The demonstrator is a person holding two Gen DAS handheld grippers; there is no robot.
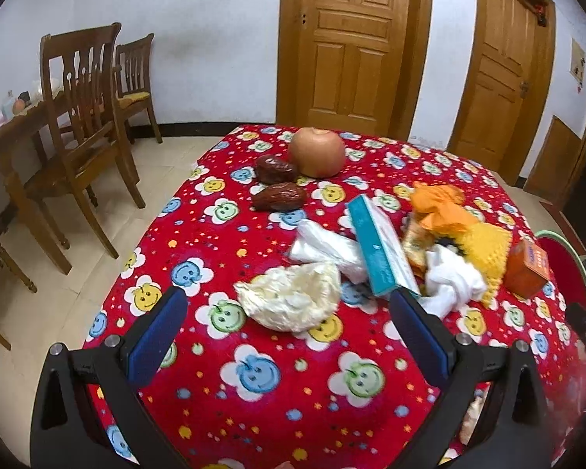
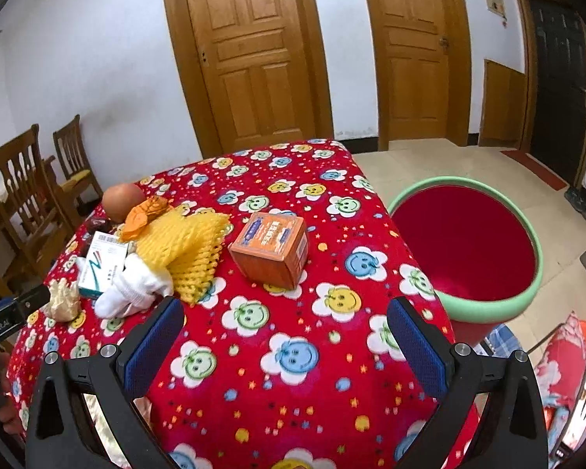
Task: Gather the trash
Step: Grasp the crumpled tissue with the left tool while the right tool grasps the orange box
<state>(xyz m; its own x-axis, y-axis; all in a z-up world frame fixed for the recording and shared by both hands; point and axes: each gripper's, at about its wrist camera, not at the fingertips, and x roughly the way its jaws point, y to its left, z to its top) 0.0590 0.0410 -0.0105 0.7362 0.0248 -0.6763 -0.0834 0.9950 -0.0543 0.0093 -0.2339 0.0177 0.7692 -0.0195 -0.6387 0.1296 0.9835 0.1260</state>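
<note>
My left gripper (image 1: 289,312) spread wide and empty, crumpled wrapper (image 1: 291,297) just ahead between its fingers, my right gripper (image 2: 285,318) also spread, orange box (image 2: 271,248) ahead, bin (image 2: 484,308) to its right.

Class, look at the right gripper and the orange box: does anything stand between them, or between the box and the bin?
Nothing visible: bare tablecloth separates the open right gripper from the orange box, and the bin stands beside the table's edge.

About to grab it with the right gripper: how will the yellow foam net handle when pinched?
The yellow foam net looks soft and open-meshed, so it will likely squash flat between the jaws. Probably very light. It touches the white sock, which may drag along.
</note>
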